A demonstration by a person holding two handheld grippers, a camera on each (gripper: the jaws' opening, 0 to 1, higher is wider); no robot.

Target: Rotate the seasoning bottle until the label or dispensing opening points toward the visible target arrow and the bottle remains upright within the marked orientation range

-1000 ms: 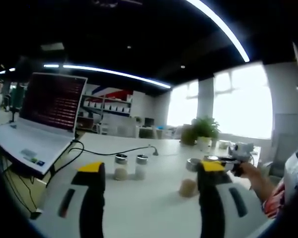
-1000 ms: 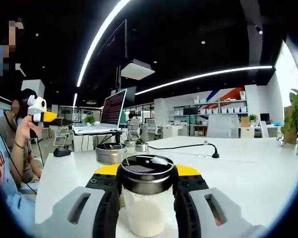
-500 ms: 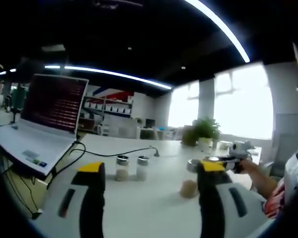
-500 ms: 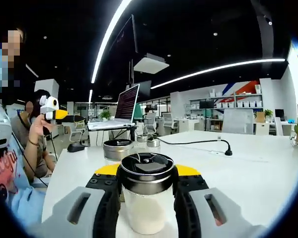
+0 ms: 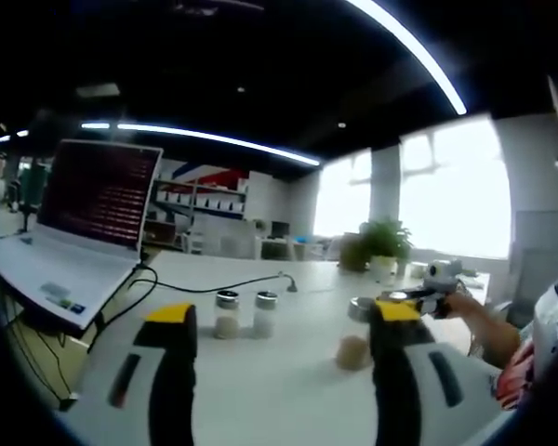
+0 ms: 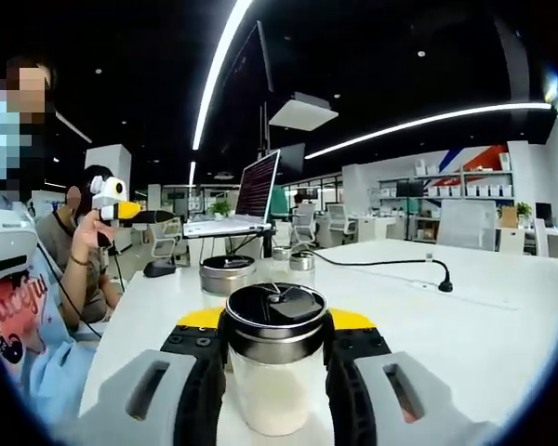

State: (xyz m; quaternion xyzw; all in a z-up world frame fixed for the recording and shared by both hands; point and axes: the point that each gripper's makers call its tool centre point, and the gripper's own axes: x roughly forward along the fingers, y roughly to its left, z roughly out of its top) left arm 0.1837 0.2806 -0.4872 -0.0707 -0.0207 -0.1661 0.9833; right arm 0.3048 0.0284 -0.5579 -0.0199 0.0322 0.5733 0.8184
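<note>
My right gripper [image 6: 274, 327] is shut on the seasoning bottle [image 6: 273, 386], a clear jar of white powder. It stands upright on the white table [image 6: 465, 339], and its steel lid [image 6: 274, 310] has a flip flap on top. In the left gripper view the right gripper [image 5: 417, 296] appears at the right, held by a hand [image 5: 467, 308]. My left gripper [image 5: 284, 316] hovers above the table, open, with nothing between its yellow-tipped fingers [image 5: 172, 313]. In the right gripper view it is the yellow-nosed left gripper [image 6: 121, 212], raised in a hand at the far left.
A jar of tan powder [image 5: 353, 346] stands just beyond the held bottle, its silver lid [image 6: 226, 268] showing behind it. Two small shakers [image 5: 227, 314] [image 5: 265, 312] stand mid-table. An open laptop [image 5: 79, 218], a black cable [image 5: 214, 283], a mouse [image 6: 158, 268] and a potted plant [image 5: 383, 243] are around.
The right gripper view has swung round, so the laptop and background slid to the right while the bottle stayed gripped. The left gripper has barely moved.
</note>
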